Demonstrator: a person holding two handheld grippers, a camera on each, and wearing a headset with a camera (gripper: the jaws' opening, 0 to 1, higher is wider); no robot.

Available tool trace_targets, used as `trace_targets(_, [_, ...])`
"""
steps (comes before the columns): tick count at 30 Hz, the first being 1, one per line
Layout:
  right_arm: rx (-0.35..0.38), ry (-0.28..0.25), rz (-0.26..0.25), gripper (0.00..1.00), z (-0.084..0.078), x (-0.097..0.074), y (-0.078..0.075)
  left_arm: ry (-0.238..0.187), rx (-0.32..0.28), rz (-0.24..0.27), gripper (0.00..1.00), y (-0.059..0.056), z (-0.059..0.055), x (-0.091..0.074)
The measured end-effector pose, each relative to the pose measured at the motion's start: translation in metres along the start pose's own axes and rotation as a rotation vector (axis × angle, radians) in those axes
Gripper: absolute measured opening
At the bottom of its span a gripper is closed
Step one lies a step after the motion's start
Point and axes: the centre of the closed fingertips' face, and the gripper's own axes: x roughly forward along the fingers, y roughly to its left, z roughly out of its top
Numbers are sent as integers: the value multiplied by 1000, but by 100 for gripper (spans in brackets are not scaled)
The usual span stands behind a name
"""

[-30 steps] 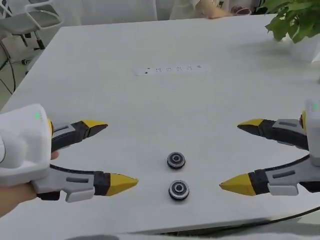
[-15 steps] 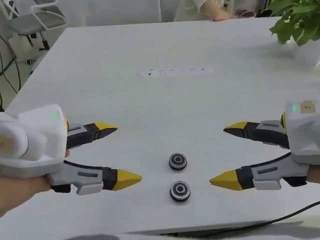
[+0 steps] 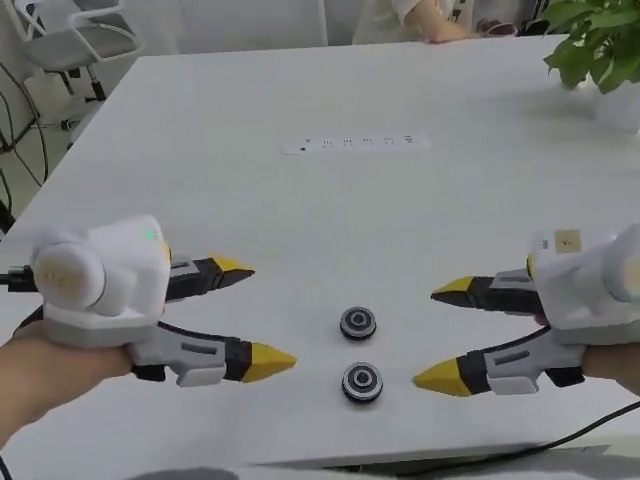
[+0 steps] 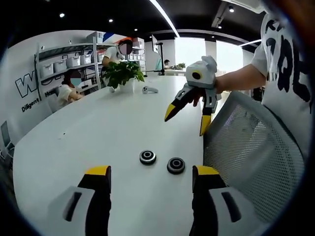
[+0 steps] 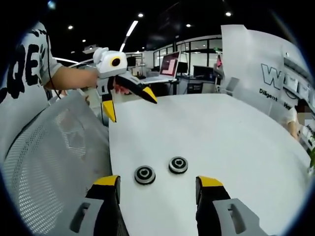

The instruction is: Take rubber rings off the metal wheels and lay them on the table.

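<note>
Your left gripper (image 3: 272, 313) and right gripper (image 3: 424, 336) hover low over the table (image 3: 300, 200), facing each other. Both have their jaws spread wide and hold nothing. Between their yellow tips sit the two metal wheels, well apart from either claw. The far wheel (image 3: 358, 322) lies just beyond the near wheel (image 3: 362, 381), with a narrow gap between them. Each lies flat with its dark rubber ring (image 3: 346, 382) still around the rim. The near wheel lies close to the table's front edge, so you have little surface on your side of it. A dark cable (image 3: 560, 435) trails along that edge under your right gripper. Ahead of the wheels the pale grey top runs bare and wide. It is broken by a short row of small marks (image 3: 350, 142) near the middle, too small to make out. The left edge slants away towards an office chair (image 3: 70, 40) standing off the far left corner. A leafy plant (image 3: 595, 45) stands at the far right corner. Another person's hand (image 3: 430, 25) rests on the far edge. In the left gripper view a mesh chair back (image 4: 246, 147) stands against the front edge of the table, and storage shelves (image 4: 64, 64) line the wall. In the right gripper view an open laptop (image 5: 167, 66) sits at the end of the table, beyond your left gripper.
</note>
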Motion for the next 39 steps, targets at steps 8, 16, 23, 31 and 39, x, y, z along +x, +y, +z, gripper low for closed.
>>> trace_targets(8, [2,19,37,54,-6,13,-1,39,13,-55,60,-10,-9,19])
trace_targets(16, [-15,57,76,50,-15,27,1,61,15,-92,55,-11,-15,34])
trace_targets(23, [-25,87,117,46,-21,38,5,84,20,-129,52,-17,-21,47])
trace_targets(31, [-41,126,151,44,-28,48,9,113,36,-182,47,-30,-25,65])
trace_targets(39, [-53,147,179,43,-34,53,13,134,49,-237,41,-44,-28,78])
